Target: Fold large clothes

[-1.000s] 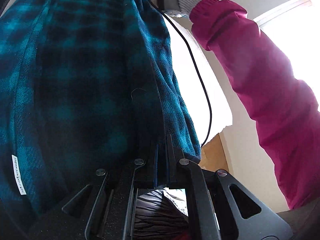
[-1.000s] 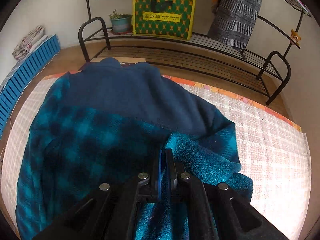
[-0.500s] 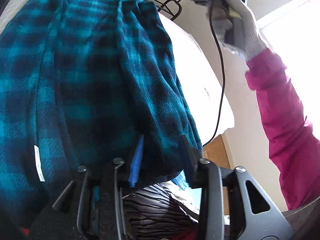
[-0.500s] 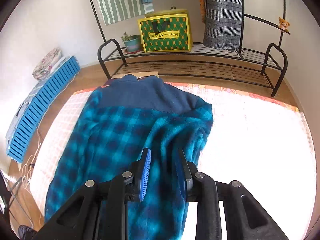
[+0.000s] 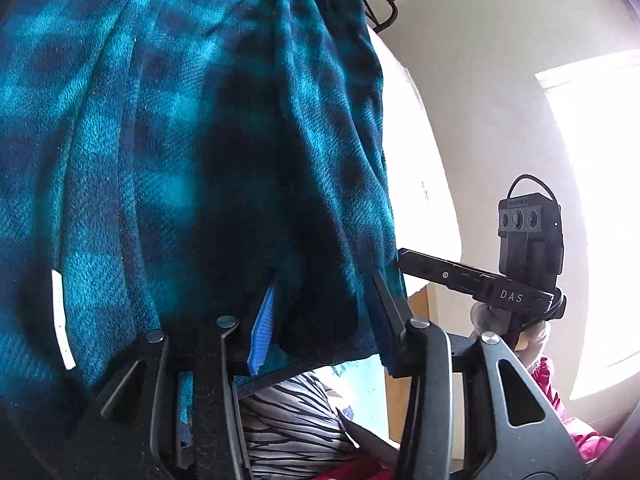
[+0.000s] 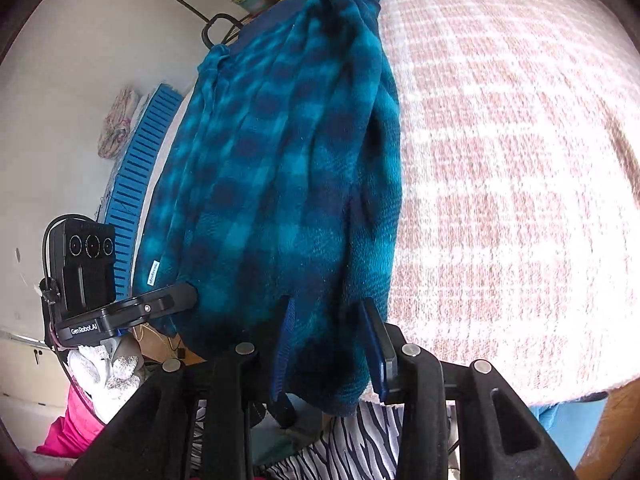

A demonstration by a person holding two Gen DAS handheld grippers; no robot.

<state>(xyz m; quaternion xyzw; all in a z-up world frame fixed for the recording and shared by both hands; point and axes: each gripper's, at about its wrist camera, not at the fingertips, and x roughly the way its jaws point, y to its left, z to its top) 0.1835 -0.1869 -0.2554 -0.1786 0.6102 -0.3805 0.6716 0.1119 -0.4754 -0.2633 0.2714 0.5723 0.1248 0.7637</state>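
Garment: a teal and navy checked fleece (image 6: 280, 184), folded lengthwise into a long strip, lying on a pink-checked mat (image 6: 520, 160); its near hem hangs over the mat's edge just ahead of both grippers.
Label: a white tag (image 5: 62, 320) sewn on the fleece, left of the left gripper's fingers.
Left gripper (image 5: 324, 320): jaws apart and closing; the fleece's hem lies between the blue pads, which do not appear to press on it.
Right gripper (image 6: 332, 348): jaws apart and opening; the hem's right corner sits between the pads, loose.
Hands: a white-gloved hand (image 6: 104, 368) with a pink sleeve (image 6: 68, 428) holds the left gripper, seen to the right gripper's left.
Beyond: a blue slatted panel (image 6: 136, 184) beside the mat's left edge; a black rack (image 6: 220, 28) past the fleece's far end.
Below: zebra-striped cloth (image 5: 292, 428) under the grippers.
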